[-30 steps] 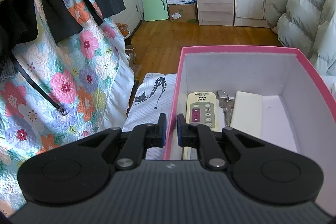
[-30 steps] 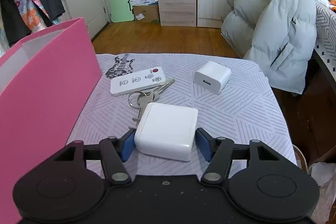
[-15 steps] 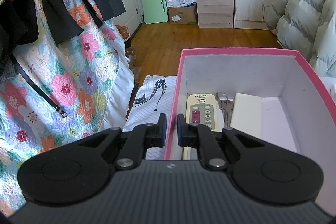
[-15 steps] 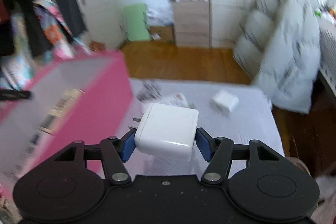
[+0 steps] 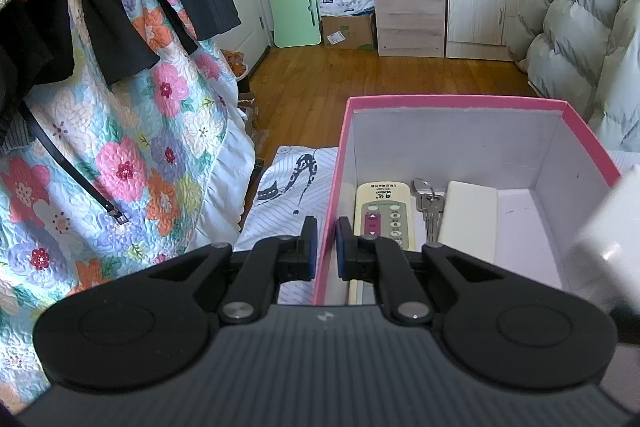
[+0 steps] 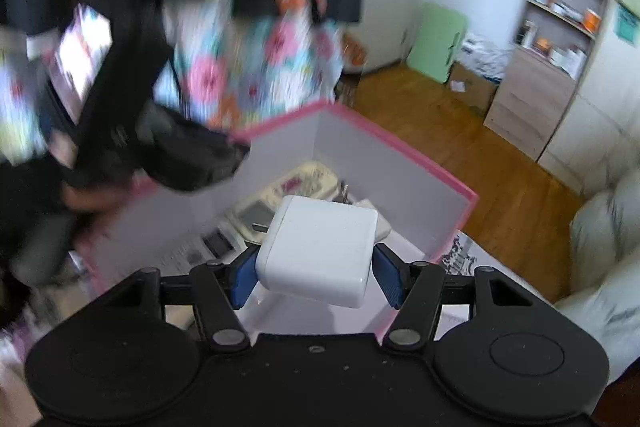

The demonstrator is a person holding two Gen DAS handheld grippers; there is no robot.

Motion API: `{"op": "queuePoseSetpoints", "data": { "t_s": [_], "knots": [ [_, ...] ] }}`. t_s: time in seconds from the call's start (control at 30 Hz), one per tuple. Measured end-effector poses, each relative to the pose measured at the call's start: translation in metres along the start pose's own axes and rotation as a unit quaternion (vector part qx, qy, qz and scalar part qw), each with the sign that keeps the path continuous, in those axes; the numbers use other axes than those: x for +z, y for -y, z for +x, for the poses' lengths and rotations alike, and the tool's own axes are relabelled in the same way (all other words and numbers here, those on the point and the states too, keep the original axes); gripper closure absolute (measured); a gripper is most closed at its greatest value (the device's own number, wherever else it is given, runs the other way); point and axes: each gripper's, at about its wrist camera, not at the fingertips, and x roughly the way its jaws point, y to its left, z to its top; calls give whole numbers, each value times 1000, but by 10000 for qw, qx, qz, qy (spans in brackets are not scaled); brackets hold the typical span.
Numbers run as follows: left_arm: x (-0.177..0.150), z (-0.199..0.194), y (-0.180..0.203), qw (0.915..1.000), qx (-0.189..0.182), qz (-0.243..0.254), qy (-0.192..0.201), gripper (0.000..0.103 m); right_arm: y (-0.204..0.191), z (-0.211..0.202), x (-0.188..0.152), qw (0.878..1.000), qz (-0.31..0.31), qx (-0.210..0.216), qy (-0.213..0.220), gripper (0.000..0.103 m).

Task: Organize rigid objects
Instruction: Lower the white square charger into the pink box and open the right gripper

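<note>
The left gripper (image 5: pixel 323 243) is clenched almost fully, its two blue-faced fingers (image 5: pixel 309 241) pinching the near left wall of the pink box (image 5: pixel 456 101): one finger stands outside the wall, the other inside, and the thin pink edge runs up between them. Inside the white-lined box, along its left side, lie a cream remote control (image 5: pixel 383 211) with a magenta panel, a bunch of keys (image 5: pixel 429 205) on a ring just beside it, and a flat white block (image 5: pixel 468 217) touching the keys' right side; the right part of the box floor is bare. At the right edge of the left wrist view a blurred white corner of the charger (image 5: pixel 608 227) shows above the box's right wall. The right gripper (image 6: pixel 316 273) stands about half open and is grasping that white square charger (image 6: pixel 320 251), a blue pad (image 6: pixel 245 277) pressed on each of its two opposite sides, with a metal prong showing at its far left end. The charger hangs clear in the air above the open pink box (image 6: pixel 400 155), over the remote control (image 6: pixel 308 179) and keys (image 6: pixel 343 191) that lie below it. This view is blurred, and the left gripper (image 6: pixel 192 155) appears only as a dark smear on the box's far wall. The box rests on a pale patterned cloth (image 5: pixel 288 195) with a cat print.
</note>
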Motion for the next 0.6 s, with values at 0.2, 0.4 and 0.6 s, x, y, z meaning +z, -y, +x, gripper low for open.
{"op": "queuePoseSetpoints", "data": {
  "t_s": [0.2,0.4,0.6],
  "knots": [
    [-3,-4,-2,9999,-114,8,127,94,-19,57,10,9883,-1138,-343,-952,38],
    [-4,-6,-3,9998,-135,29,161,94,-15,97,6,9736,-1412,-390,-1748,38],
    [-3,-7,-6,9997,-191,-36,161,93,-12,96,9,9771,-1380,-3,-1619,35]
  ]
}}
